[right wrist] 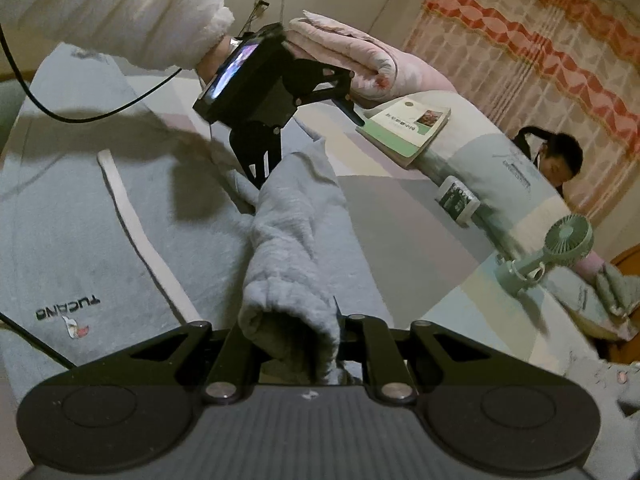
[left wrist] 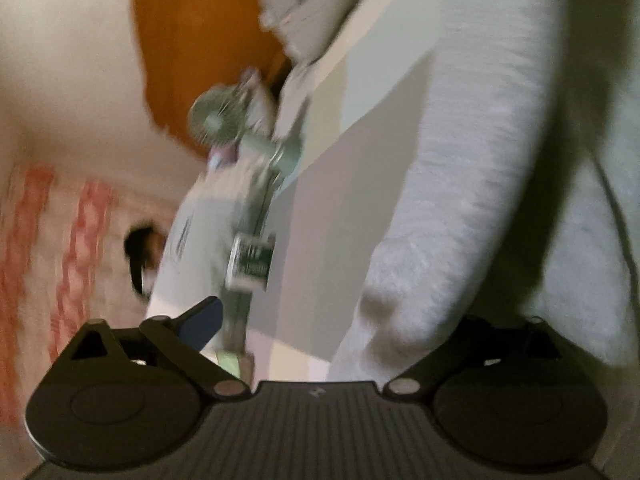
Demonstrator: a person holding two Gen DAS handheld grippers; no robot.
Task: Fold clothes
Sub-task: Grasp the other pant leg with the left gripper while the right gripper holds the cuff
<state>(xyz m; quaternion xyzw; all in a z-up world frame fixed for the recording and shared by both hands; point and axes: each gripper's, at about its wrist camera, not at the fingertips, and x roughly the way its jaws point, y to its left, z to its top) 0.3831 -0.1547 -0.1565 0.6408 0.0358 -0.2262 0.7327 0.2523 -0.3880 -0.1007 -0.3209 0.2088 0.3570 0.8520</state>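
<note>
"TUCANO" (upside down) on sweatshirt [right wrist: 80,240]

We get L wrist cam tilted, close on sleeve [left wrist: 460,200]; R cam looks across bed [right wrist: 400,240]; both share fan [right wrist: 560,244].

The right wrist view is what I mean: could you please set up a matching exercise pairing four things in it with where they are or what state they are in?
Things:
1. sleeve
2. book
3. handheld fan
4. logo

Places or states:
A. lying on the bed near the right edge of the picture
B. printed on the hoodie's body, at left
C. gripped in the right claw
D. beside the folded pink cloth

Pairs: 1-C, 2-D, 3-A, 4-B
</note>
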